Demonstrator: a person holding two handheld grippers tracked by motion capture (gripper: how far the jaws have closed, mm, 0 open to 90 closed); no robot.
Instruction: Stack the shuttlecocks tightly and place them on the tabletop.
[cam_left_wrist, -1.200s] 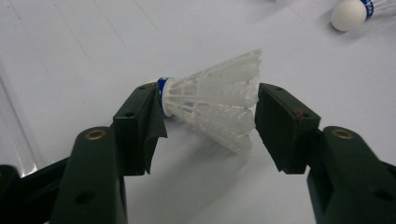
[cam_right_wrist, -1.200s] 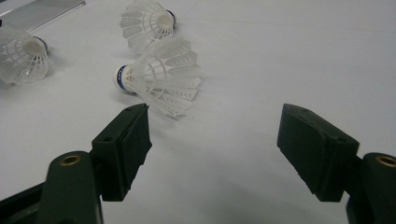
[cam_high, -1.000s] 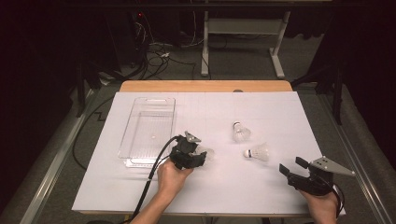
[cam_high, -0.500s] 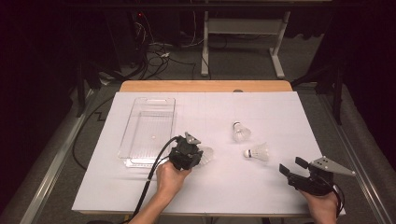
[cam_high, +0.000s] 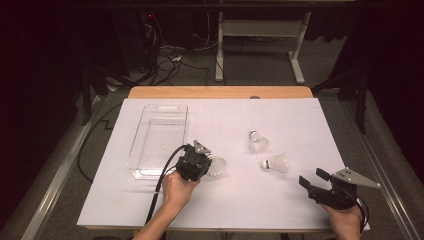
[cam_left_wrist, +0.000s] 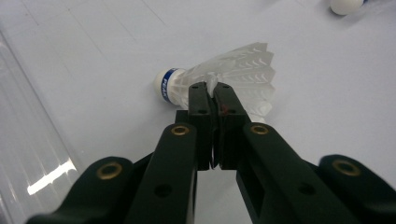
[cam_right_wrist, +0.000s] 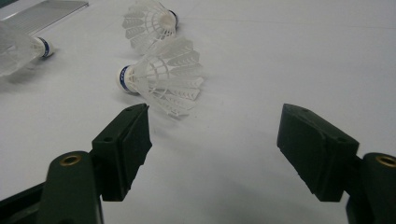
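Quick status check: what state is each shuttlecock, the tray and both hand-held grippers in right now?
Left hand-held gripper: shut on the skirt of the white feather shuttlecock, which lies on its side.
Right hand-held gripper: open, holding nothing.
Middle white shuttlecock: free, lying on its side.
Far white shuttlecock: free on the table.
Clear plastic tray: empty.

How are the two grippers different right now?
The left gripper is shut on a shuttlecock's feathers; the right gripper is wide open, holding nothing. The left sits beside the clear tray; the right sits near the table's right corner. Both are black and hand-held.
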